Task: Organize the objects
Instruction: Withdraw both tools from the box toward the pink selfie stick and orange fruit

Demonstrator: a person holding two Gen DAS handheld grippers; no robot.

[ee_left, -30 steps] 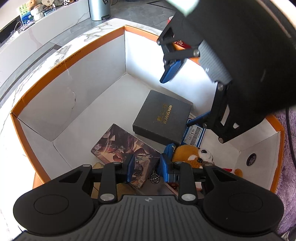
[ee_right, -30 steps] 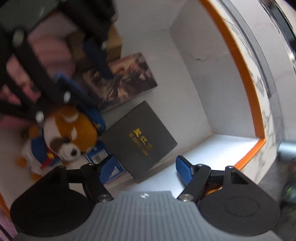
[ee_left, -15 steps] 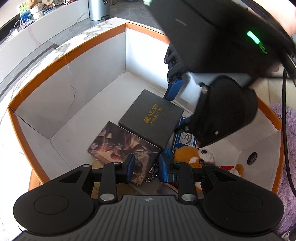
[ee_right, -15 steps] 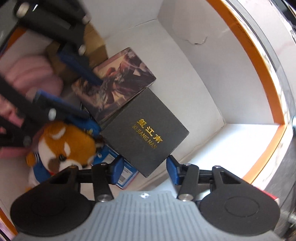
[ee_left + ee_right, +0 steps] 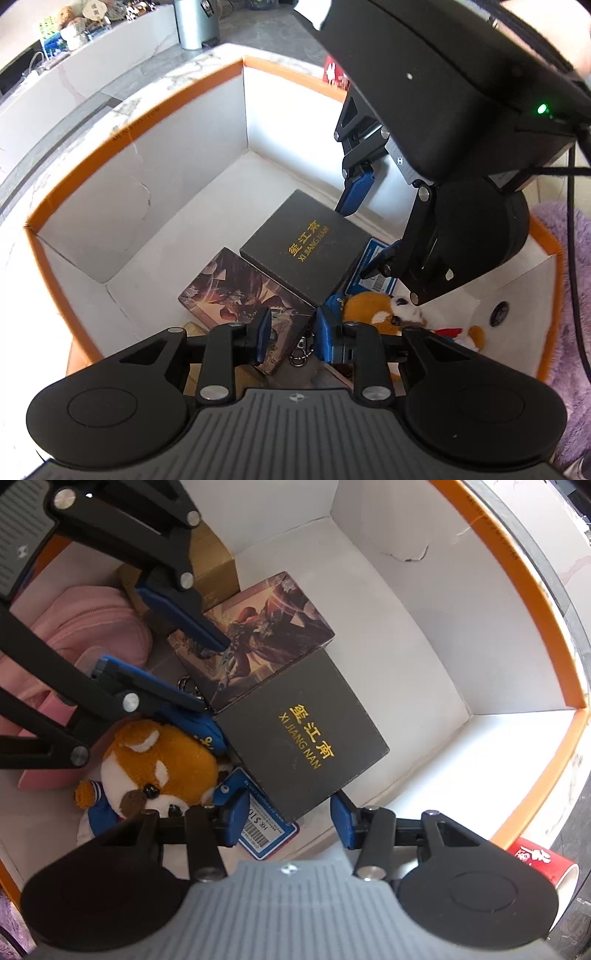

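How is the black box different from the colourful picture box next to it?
The black box is plain, with only gold writing; the picture box is covered in artwork. The right gripper straddles the black box's corner; the left gripper is over the picture box. Both lie flat, touching, in the orange-rimmed carton.

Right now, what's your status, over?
Right gripper jaws just closed across black box corner. Left gripper narrowing, nothing gripped, over keyring. Plush toy and illustrated box crowd it.
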